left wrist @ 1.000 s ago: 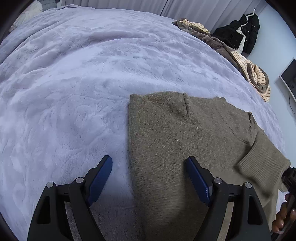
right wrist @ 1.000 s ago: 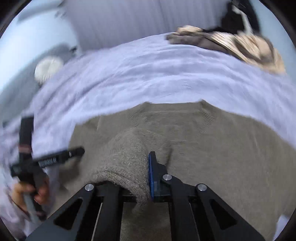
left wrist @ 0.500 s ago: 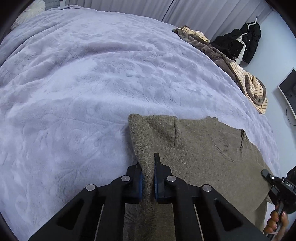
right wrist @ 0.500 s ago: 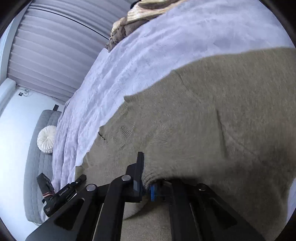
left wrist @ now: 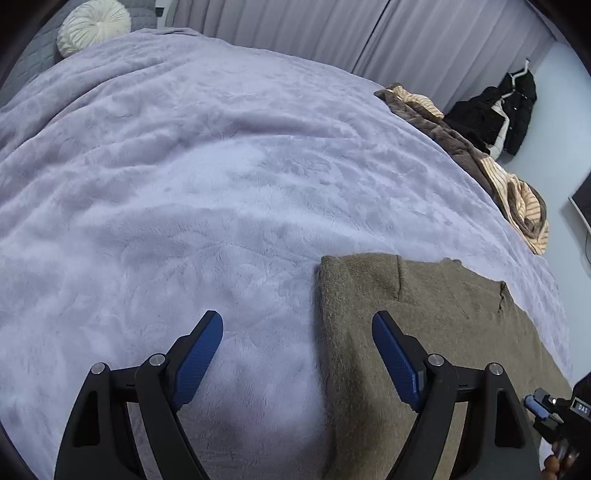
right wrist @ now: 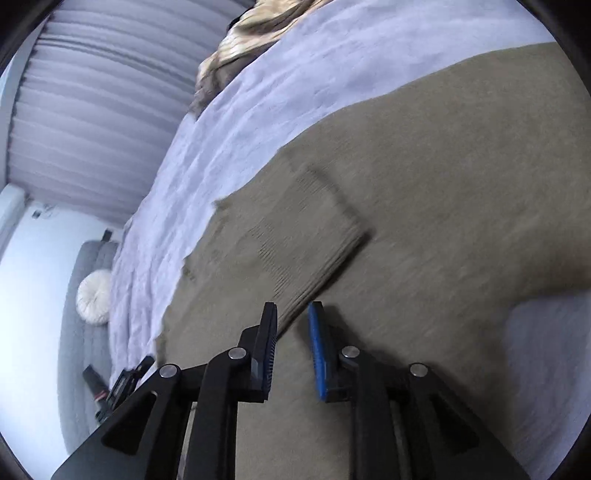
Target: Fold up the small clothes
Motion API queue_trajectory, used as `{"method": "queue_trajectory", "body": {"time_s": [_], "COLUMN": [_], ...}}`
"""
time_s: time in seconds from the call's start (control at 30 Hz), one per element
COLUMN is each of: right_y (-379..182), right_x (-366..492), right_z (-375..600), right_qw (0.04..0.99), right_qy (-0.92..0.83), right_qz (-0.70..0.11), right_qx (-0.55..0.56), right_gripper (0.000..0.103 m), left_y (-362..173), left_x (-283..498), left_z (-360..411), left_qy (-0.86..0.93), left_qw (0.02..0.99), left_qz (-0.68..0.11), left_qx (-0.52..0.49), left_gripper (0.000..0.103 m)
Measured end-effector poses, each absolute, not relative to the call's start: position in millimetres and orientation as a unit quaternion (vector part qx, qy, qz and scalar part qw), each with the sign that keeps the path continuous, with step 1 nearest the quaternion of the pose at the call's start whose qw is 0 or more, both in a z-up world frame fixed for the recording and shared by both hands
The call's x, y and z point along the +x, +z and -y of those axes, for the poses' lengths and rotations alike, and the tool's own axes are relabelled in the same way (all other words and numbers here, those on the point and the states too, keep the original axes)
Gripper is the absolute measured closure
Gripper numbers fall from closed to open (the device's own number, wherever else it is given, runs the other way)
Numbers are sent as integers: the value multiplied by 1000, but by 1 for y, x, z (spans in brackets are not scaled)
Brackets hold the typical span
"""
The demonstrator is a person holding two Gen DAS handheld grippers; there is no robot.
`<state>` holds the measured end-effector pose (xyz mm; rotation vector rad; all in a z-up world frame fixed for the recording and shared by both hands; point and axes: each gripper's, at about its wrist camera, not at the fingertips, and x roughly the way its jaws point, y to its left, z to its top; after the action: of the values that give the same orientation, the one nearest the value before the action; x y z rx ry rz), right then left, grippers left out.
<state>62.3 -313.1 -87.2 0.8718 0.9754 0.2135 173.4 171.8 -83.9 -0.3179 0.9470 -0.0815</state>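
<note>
An olive-brown knit sweater (left wrist: 424,325) lies flat on a lilac blanket (left wrist: 221,166), its left side folded to a straight edge. My left gripper (left wrist: 297,347) is open and empty, straddling that edge just above it. In the right wrist view the sweater (right wrist: 443,166) has a ribbed sleeve cuff (right wrist: 314,240) folded across its body. My right gripper (right wrist: 291,332) is partly open and empty, just behind the cuff's end. The right gripper also shows at the lower right of the left wrist view (left wrist: 554,410).
A heap of brown and striped clothes (left wrist: 480,158) lies along the bed's far right edge. A black coat (left wrist: 506,110) hangs on the wall. A round white cushion (left wrist: 94,26) sits at the bed's head, by grey curtains (left wrist: 295,29).
My left gripper, shut on the sweater's folded edge half a second ago, has opened and let go. My right gripper has released the sleeve cuff, which now lies flat on the sweater.
</note>
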Motion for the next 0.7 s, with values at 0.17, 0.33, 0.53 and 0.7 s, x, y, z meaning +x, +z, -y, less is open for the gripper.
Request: {"method": "queue_trajectory", "body": {"time_s": [0.17,0.33,0.53,0.7], "right_y": [-92,-112,-122,-141], "right_x": [81,104,114,119], "right_z": [178,79,34,9], "right_qw": [745,713,726,731], "right_qy": [231,276,247,234], "right_qz": [-513,-532,-524,-541], "right_qx": [358,364,370,344], "right_gripper": [57,57,97,97], "left_y": [-74,-68,-70,-80], "left_x": [149,116,90,93], "left_z": [-187,-217,-240,-226], "left_qy": [-28,-9,5,8], "left_qw": [876,878,878,874], "left_qz": [-461,-454,-457,-470], "left_qx": [-143,-154,-146,-125], "left_gripper": [20,20,20,20]}}
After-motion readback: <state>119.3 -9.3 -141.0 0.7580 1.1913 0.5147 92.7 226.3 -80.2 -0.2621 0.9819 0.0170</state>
